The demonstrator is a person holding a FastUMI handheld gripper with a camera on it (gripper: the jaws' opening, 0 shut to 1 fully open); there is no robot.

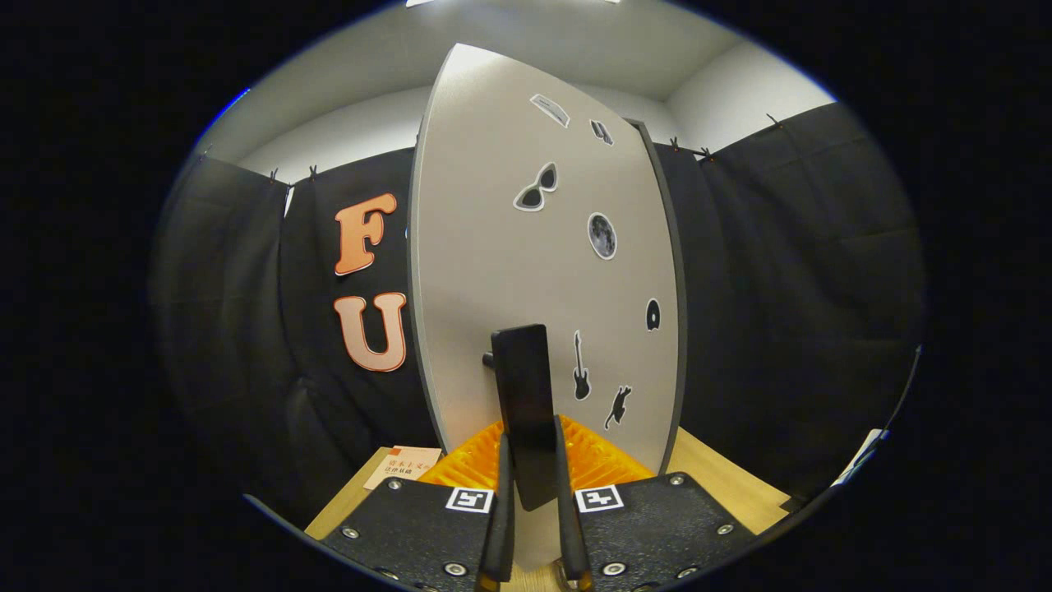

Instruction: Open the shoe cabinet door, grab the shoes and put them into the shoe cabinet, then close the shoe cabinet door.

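Gripper view: fingers clamp cabinet handle

Both sides of the gripper (532,473) press the black handle (526,403) of the grey shoe cabinet door (509,247), which stands on the wooden table (723,481). Stickers dot the door's face.

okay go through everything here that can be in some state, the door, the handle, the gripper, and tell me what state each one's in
cabinet door: swung out, seen at an angle, stickers on its face.
door handle: upright black bar, clamped between the fingers.
gripper: shut on the door handle, both fingers pressing its sides.
paper card: lying flat on the wooden surface beside the door.
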